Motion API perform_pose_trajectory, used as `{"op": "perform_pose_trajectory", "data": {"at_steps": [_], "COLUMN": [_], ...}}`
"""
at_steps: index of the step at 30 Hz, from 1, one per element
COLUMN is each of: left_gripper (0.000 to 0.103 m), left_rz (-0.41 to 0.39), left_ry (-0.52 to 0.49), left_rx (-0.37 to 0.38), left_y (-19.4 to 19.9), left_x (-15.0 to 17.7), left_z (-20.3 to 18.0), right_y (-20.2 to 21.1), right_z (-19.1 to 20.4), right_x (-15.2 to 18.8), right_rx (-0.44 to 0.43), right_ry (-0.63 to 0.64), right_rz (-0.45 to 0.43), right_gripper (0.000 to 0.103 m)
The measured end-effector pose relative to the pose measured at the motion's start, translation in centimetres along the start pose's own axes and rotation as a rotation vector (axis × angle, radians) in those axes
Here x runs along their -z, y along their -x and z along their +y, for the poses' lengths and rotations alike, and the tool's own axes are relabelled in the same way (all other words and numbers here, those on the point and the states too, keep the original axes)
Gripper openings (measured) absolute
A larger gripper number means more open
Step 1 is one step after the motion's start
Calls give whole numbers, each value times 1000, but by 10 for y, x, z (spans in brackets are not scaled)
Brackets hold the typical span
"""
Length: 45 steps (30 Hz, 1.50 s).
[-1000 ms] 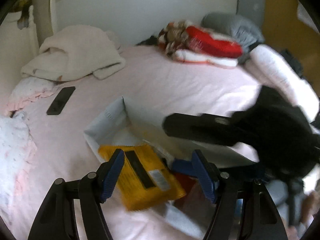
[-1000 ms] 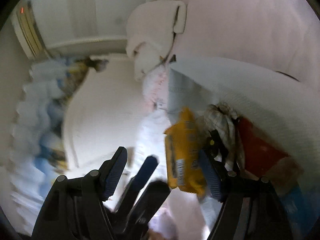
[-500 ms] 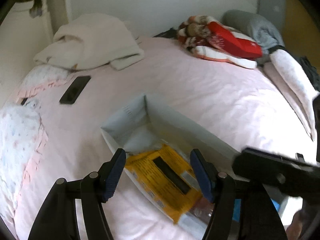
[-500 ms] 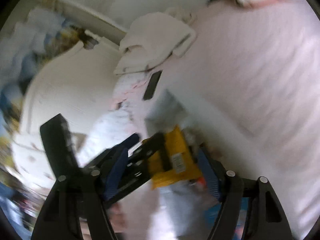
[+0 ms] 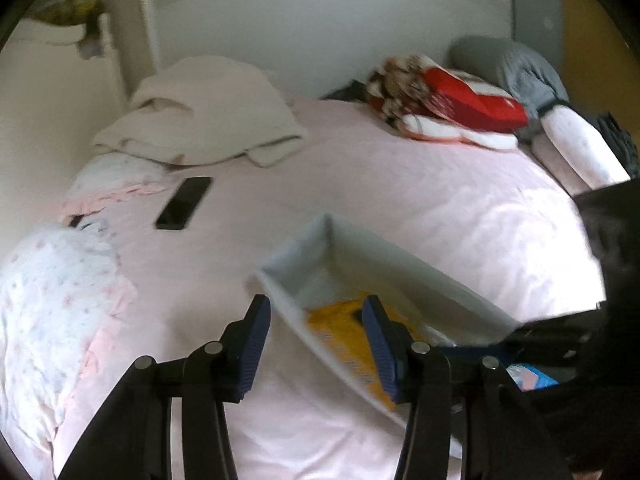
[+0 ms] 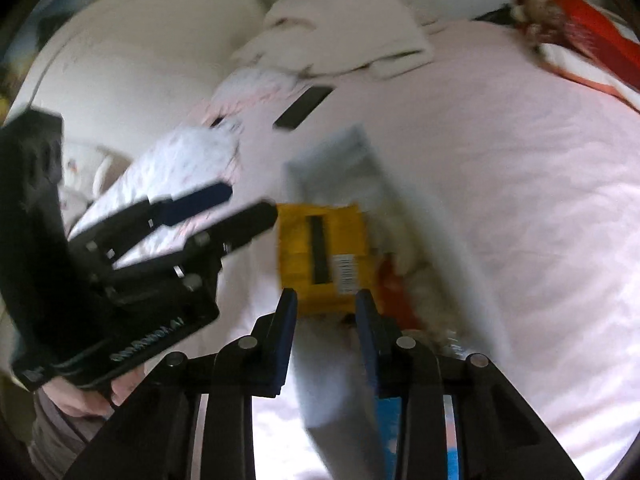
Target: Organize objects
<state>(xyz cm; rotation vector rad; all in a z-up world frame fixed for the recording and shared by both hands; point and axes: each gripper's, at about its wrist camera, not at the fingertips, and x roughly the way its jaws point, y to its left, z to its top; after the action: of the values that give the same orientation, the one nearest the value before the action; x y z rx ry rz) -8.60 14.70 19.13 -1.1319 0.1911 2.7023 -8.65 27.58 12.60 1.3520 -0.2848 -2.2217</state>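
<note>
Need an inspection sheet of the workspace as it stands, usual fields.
Surface: pink bedsheet, rumpled.
Job's things: grey bin on the bed, a yellow packet lying inside it; the other contents are too blurred to name.
Clutter: black phone, cream towel, red and white blanket, grey pillow, patterned quilt.
Grippers: left gripper over the bin's near wall, tongs drawn in, gripping nothing. Right gripper above the bin; its tongs have just been closing, nothing pressed between them.
Cables: nothing seen.
Surroundings: white wall behind the bed.
</note>
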Motion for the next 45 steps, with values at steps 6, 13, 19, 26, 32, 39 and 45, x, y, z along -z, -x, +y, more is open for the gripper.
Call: {"op": "perform_pose_trajectory", "data": {"at_steps": [6,13,19,26,32,39,45], "left_gripper": [46,46,46,47,47,47,47], "left_rz": [21,43,81,98,77,67,60], "left_ry": [76,71,50,104,85,87,95], "left_rx": [30,75,84,94,61,74,75], "left_y": [-3,-8,-16,-22,-8,2,6], "left_x": [4,7,6,4,5,8,10], "left_z": [26,18,7,9,16,17,15], "right_y": [-43,-5,-22,-60,-15,-26,-59], "right_z": [-8,-45,-19,-10,-7,-13,-12], "right_x": [-18,-14,1,-14,-3,29,32], "right_rx": [51,175,220,363,239,424,446], "right_ry": [-116,-212,-15,114,95,75,163], "right_rz": [7,-125,126,-32,-19,281,288], "right_gripper": [12,11,28,25,25,26,36]}}
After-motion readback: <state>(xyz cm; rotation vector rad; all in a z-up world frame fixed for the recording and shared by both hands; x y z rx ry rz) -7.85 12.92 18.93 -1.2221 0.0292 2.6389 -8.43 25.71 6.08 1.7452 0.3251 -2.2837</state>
